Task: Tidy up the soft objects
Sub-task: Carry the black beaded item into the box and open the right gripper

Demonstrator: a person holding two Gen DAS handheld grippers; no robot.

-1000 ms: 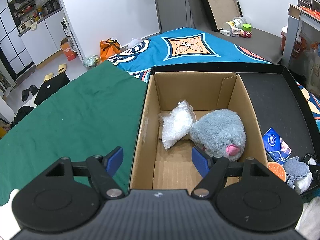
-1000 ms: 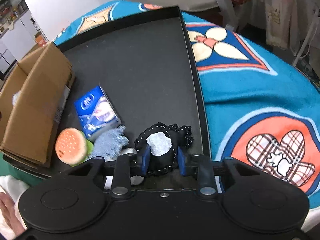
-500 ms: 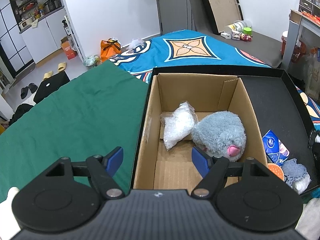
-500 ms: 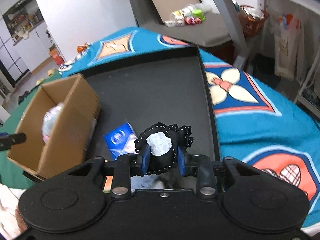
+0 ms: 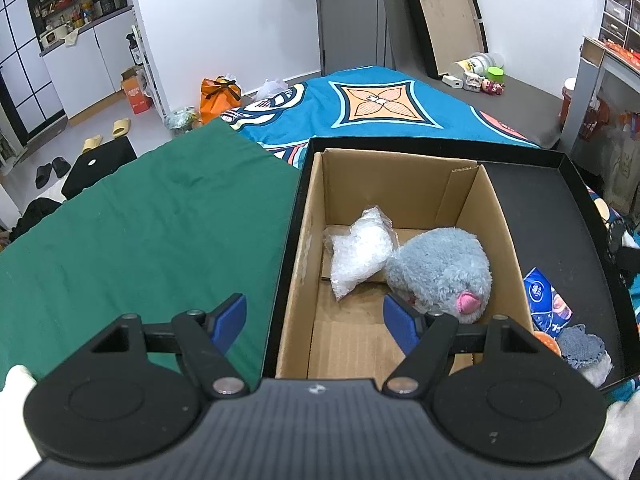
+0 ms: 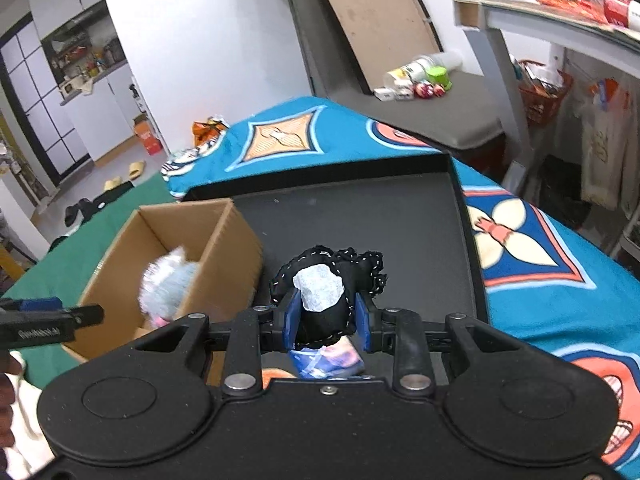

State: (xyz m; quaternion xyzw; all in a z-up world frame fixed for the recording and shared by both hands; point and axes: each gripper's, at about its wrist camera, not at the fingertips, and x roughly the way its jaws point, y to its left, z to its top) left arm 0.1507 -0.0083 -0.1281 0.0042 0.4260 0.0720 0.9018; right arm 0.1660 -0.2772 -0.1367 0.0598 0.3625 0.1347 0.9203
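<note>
One cardboard box (image 5: 404,184) stands in the left part of one shallow black tray (image 5: 536,184), and it holds two soft things: a clear crinkled plastic bag (image 5: 360,252) and, touching it on the right, a grey plush toy (image 5: 444,266) with a pink patch. Right of the box, on the tray floor, lie one blue tissue pack (image 5: 546,300), one orange round toy (image 5: 546,340), largely hidden, and one grey knitted cloth (image 5: 582,346), close together. The right gripper (image 6: 327,320) is clenched on one black pouch with white stitching (image 6: 340,276); a white wad shows at its top, and the pouch juts out beyond the blue pads (image 6: 291,318), held in the air above the tray, right of the box. The left gripper (image 5: 314,318) is spread wide with nothing between its fingers, angled downward over the near left wall of the box, one finger over the green cloth (image 5: 140,232), the other over the box interior beside the plush toy.
</note>
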